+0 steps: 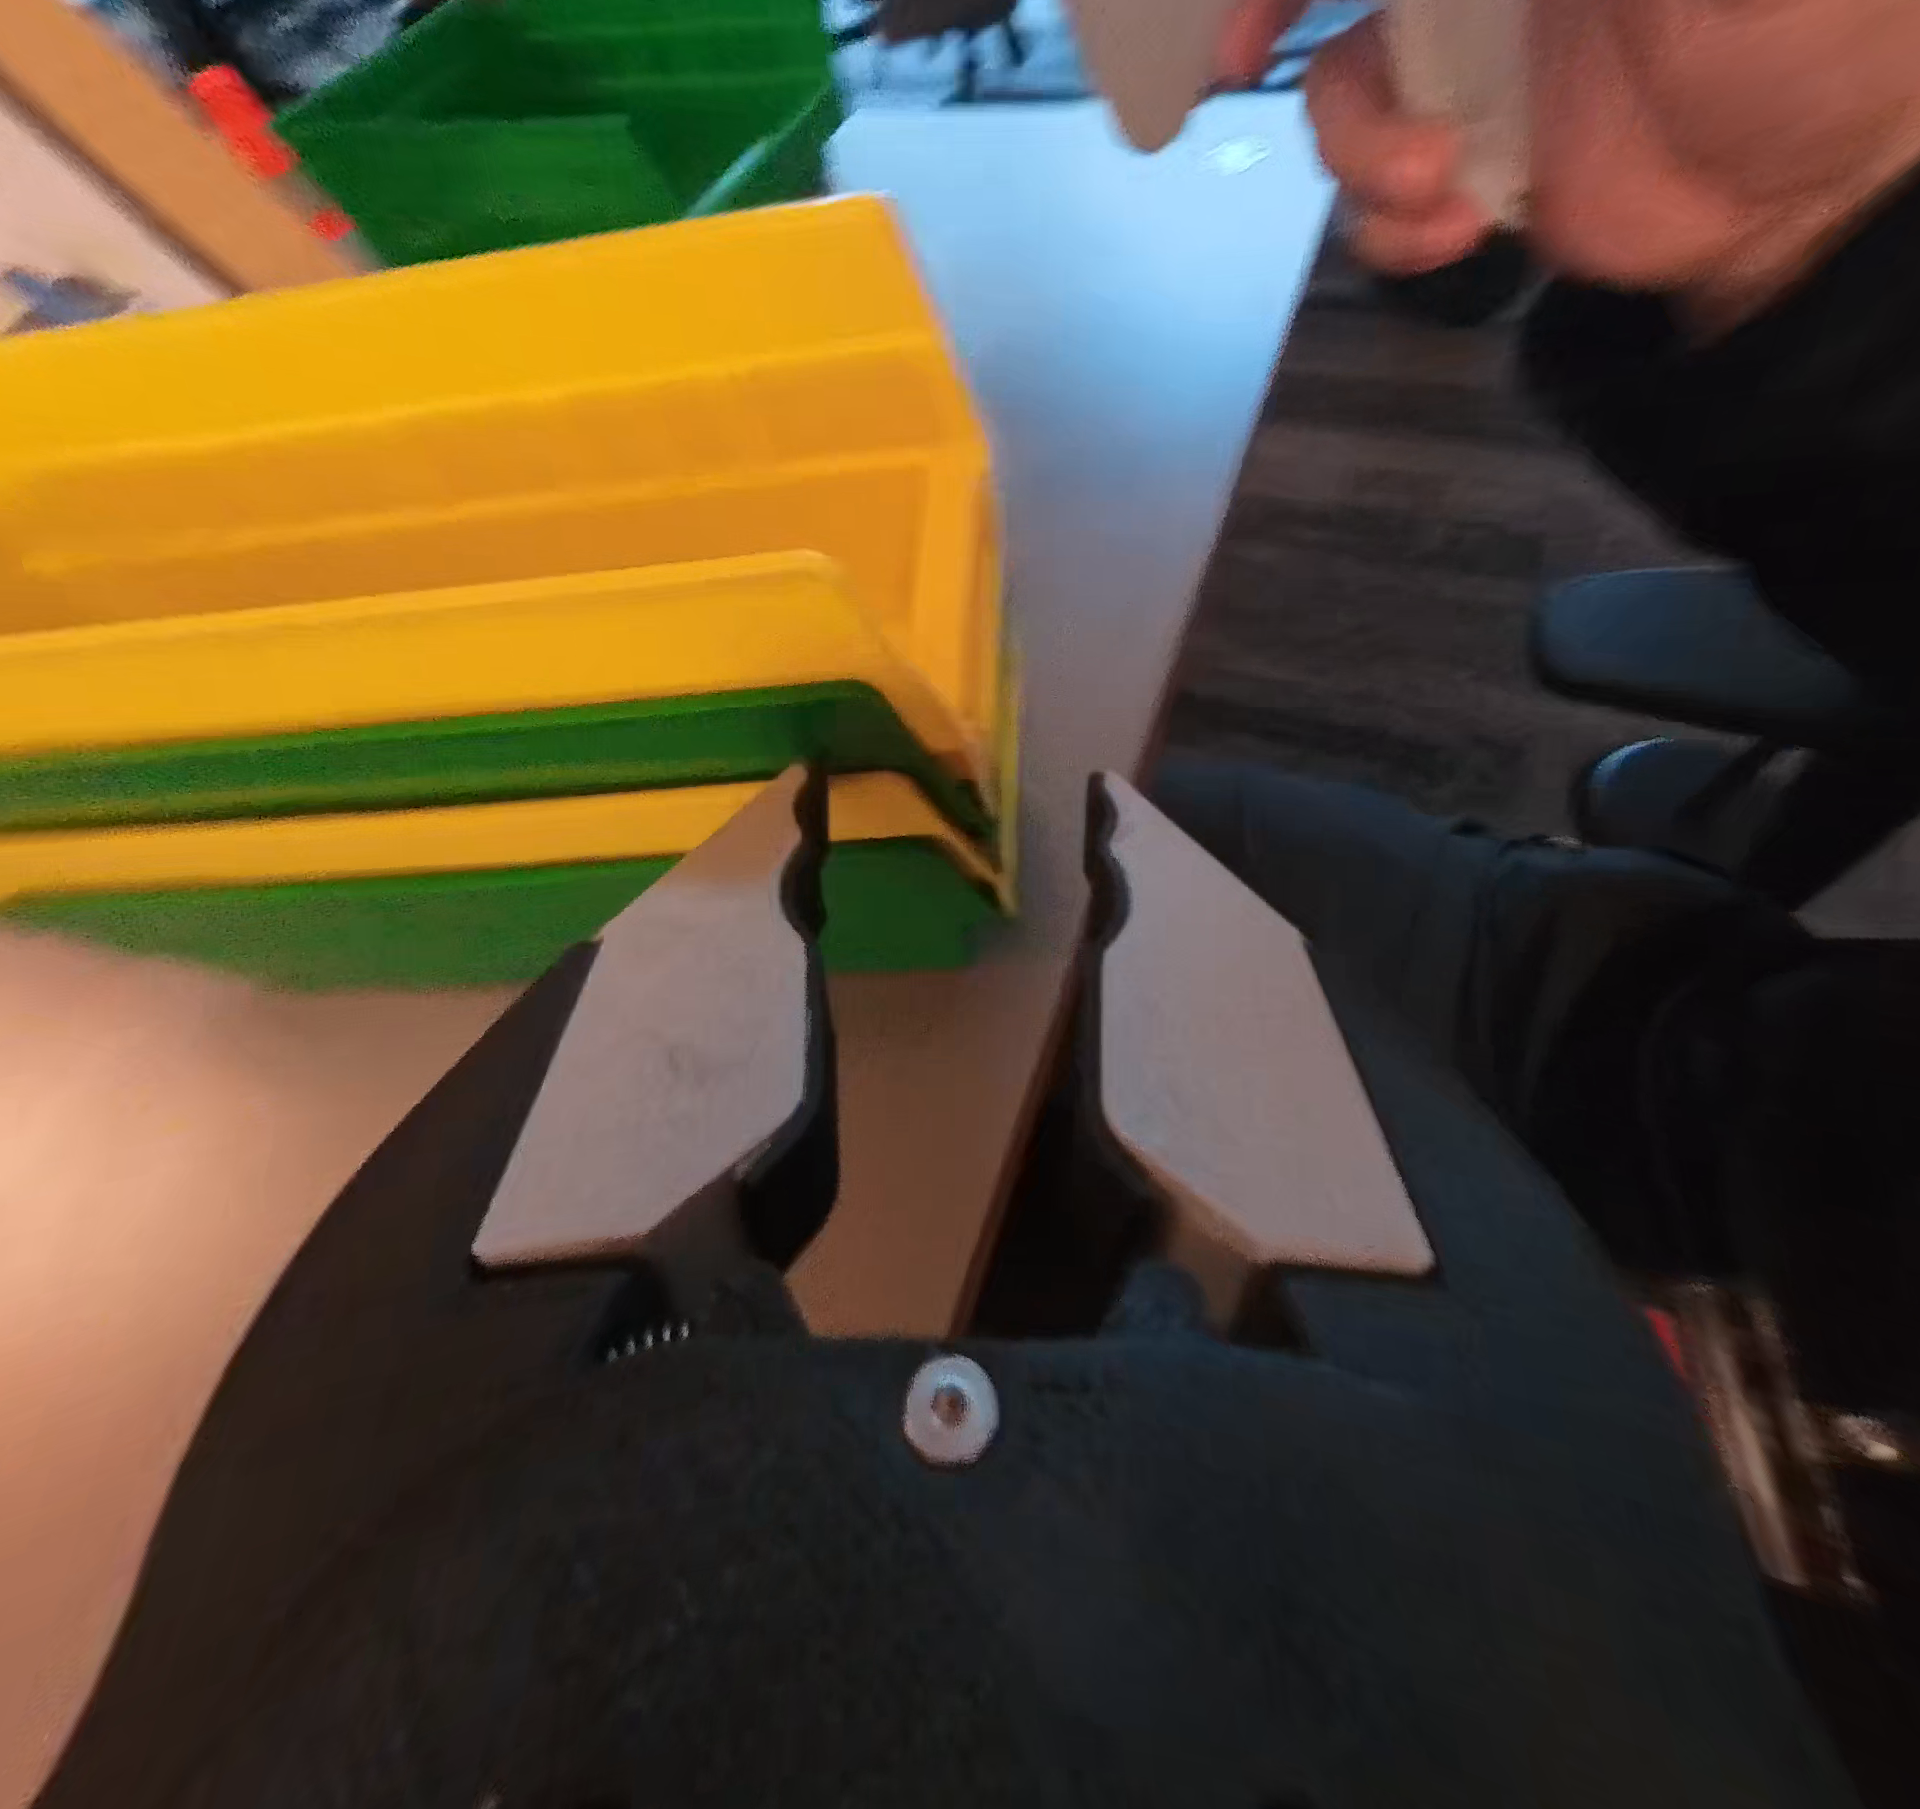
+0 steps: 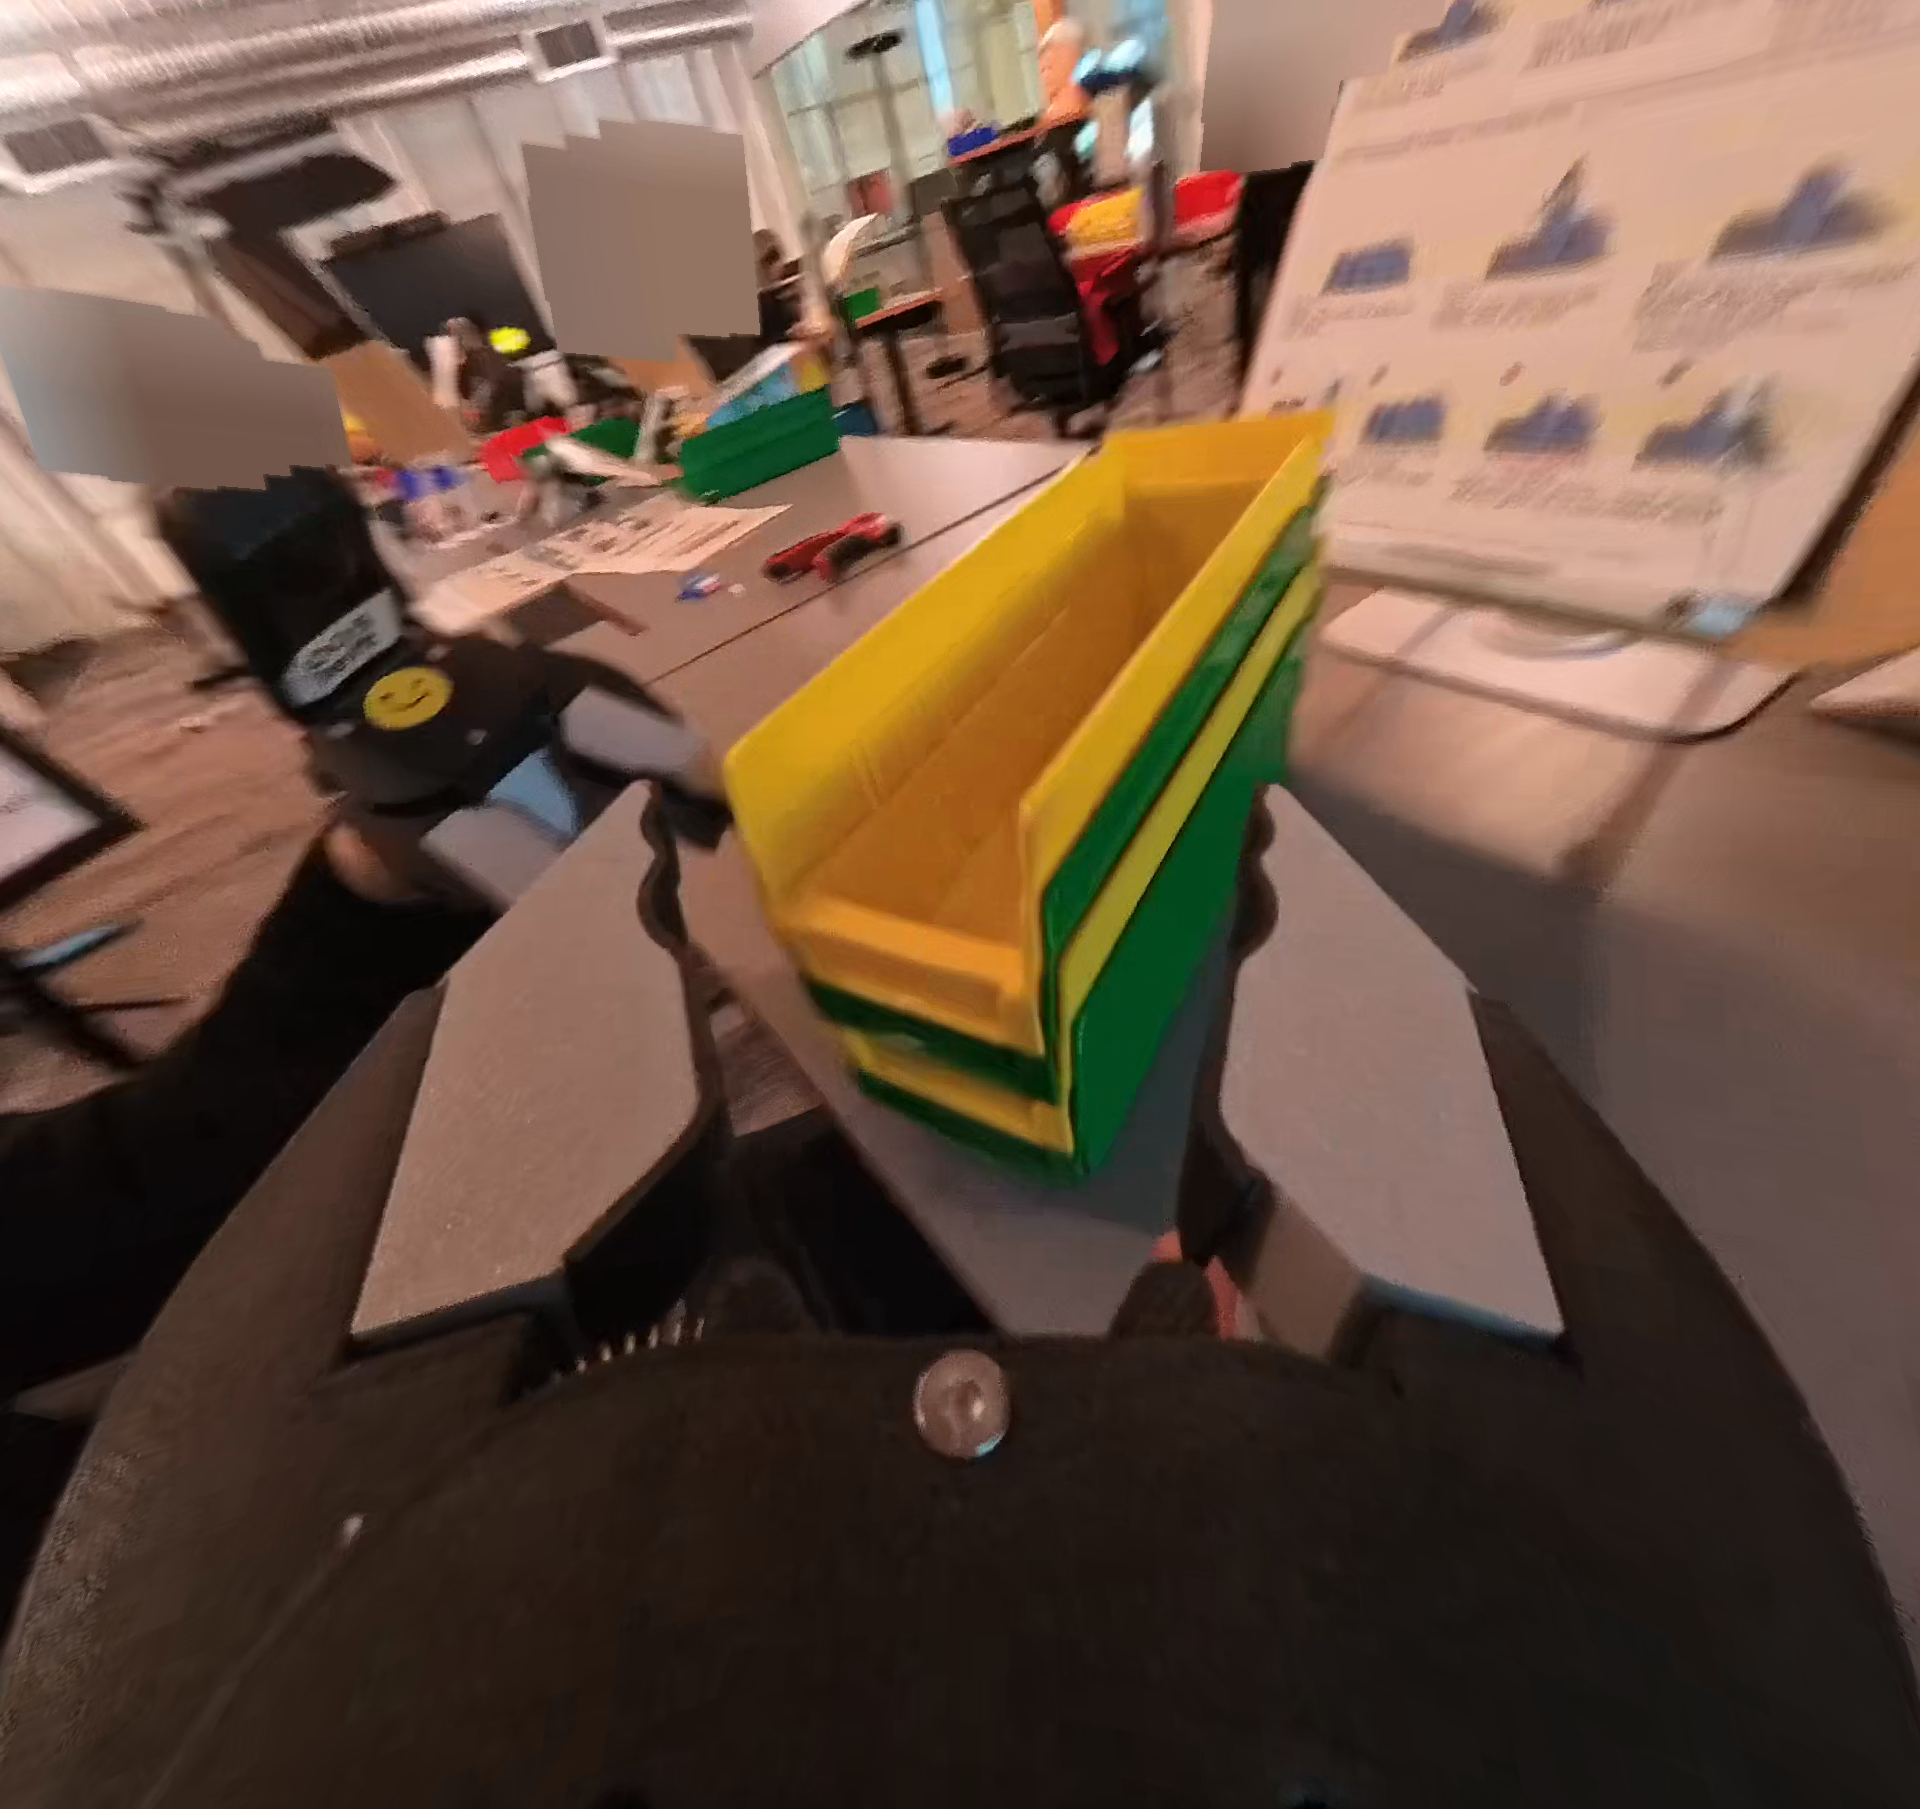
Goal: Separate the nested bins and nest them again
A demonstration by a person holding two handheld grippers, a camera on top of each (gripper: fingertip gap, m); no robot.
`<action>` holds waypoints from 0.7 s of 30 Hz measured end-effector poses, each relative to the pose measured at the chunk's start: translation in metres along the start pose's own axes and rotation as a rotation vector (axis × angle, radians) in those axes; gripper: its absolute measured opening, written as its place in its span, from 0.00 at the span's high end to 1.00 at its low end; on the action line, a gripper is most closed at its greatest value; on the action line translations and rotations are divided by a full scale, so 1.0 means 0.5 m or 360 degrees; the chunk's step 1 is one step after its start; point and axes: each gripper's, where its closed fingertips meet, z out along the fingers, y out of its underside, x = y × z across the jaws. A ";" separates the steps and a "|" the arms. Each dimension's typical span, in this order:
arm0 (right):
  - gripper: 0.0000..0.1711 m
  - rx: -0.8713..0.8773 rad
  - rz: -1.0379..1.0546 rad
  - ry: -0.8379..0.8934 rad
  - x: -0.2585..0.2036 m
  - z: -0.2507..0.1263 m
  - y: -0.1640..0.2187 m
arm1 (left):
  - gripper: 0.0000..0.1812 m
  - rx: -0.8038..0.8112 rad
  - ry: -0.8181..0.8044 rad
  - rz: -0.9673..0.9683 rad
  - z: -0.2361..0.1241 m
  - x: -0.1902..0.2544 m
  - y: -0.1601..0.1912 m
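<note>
Both grippers parted and empty at the nested stack.
Pinch your left gripper (image 1: 951,850) on the top yellow plastic bin (image 1: 468,471); brace the green plastic bin (image 2: 1164,990) with your right gripper (image 2: 951,938).

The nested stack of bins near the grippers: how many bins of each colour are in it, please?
In the nested stack, counted by the rims at its front end in both wrist views:
Yellow bins: 2
Green bins: 2
Total: 4
The colours alternate, with yellow on top and green at the bottom. The separate green bin farther back is not counted.
</note>
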 end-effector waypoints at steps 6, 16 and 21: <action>0.21 -0.0269 -0.0295 0.0311 -0.006 0.074 -0.065 | 0.71 -0.0128 -0.0011 -0.0082 -0.005 -0.030 0.034; 0.29 -0.1168 -0.0257 0.0424 0.061 0.303 -0.027 | 0.73 -0.0132 -0.0467 -0.0252 -0.108 -0.169 0.061; 0.40 -0.1358 -0.0253 0.0537 0.097 0.335 0.014 | 0.73 -0.0211 -0.0533 -0.0181 -0.117 -0.176 0.075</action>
